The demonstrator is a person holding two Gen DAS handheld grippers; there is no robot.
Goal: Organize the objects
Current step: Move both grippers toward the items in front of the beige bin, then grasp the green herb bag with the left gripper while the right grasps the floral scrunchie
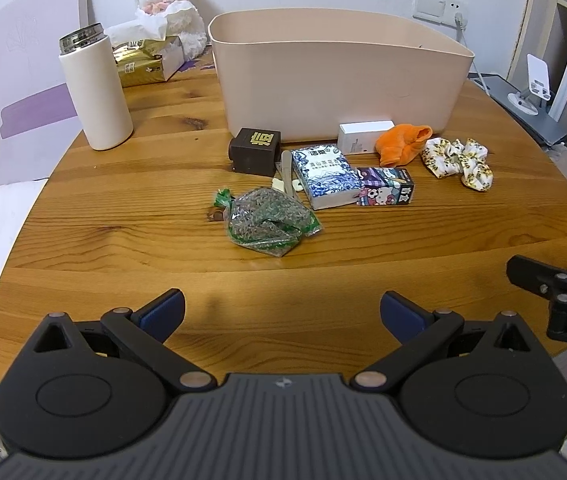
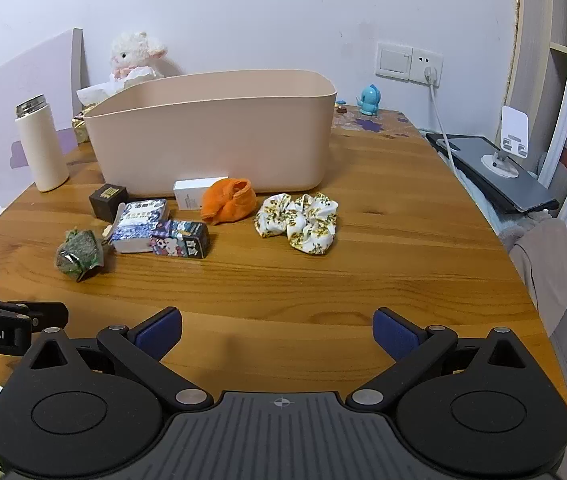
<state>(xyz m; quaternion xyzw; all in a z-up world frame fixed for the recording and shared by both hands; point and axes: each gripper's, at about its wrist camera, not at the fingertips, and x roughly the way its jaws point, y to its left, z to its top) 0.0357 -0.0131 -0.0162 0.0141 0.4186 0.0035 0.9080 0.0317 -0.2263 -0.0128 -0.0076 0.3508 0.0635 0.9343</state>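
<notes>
A beige bin (image 1: 339, 80) (image 2: 215, 136) stands at the back of the wooden table (image 1: 123, 240). In front of it lie a dark brown box (image 1: 255, 151) (image 2: 108, 200), a blue patterned box (image 1: 325, 176) (image 2: 139, 224), a cartoon box (image 1: 385, 192) (image 2: 181, 238), a white box (image 1: 363, 136) (image 2: 191, 194), an orange cloth (image 1: 401, 144) (image 2: 227, 200), a floral scrunchie (image 1: 459, 162) (image 2: 299, 220) and a green bag (image 1: 267, 222) (image 2: 77, 254). My left gripper (image 1: 282, 314) is open and empty near the front edge. My right gripper (image 2: 277, 332) is open and empty, to its right.
A white flask (image 1: 95, 88) (image 2: 41, 146), a tissue box (image 1: 147, 58) and a plush lamb (image 1: 171, 4) (image 2: 135, 56) stand at the back left. A blue figurine (image 2: 369, 100) is at the back right. A laptop with a phone stand (image 2: 499, 172) lies beyond the table's right edge.
</notes>
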